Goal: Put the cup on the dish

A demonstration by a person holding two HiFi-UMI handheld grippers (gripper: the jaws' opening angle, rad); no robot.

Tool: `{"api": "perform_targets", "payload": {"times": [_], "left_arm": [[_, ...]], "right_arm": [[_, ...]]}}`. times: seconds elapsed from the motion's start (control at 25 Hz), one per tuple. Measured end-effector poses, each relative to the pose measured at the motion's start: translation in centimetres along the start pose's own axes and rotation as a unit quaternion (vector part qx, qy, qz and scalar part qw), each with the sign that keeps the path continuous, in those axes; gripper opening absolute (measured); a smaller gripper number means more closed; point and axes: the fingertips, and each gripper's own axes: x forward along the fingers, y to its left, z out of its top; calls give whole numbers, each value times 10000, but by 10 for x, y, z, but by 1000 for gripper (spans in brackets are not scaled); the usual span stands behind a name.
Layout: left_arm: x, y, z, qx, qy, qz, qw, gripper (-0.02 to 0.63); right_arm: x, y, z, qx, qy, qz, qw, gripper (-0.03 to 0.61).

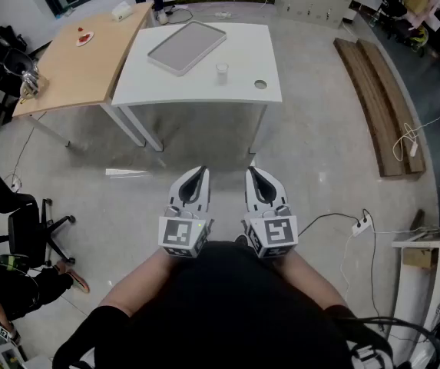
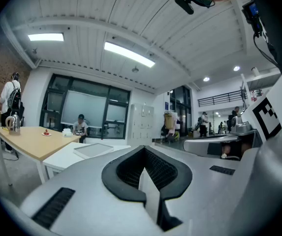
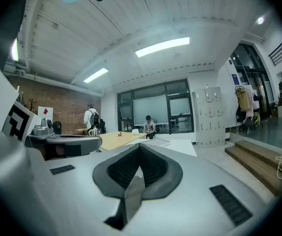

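Cup (image 1: 221,71) upright on white desk (image 1: 204,92), toward its near edge | grey tray (image 1: 186,47) on same desk, farther back | we hold left gripper (image 1: 199,175) and right gripper (image 1: 253,175) well short of desk | both sets of fingers (image 2: 131,168) clenched on nothing

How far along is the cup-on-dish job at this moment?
Nothing looks done: the cup stands on the white table beside the grey tray, not on it. Nothing is in hand: the left gripper and right gripper are shut and empty, short of the table. Left to do: approach, grasp the cup, set it on the grey tray.
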Motion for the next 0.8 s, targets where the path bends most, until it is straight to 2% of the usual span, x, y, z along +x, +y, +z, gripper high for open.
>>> {"api": "perform_targets", "payload": {"times": [0.4,0.8], "left_arm": [[2,4,0,-39,-22,59,10000,8],[15,-17,-4,-5,68,80,9999,8]], "right_arm": [[3,-1,0,-39,-6,-3,10000,12],[-5,-23,-3,52,-61,-19,10000,12]]}}
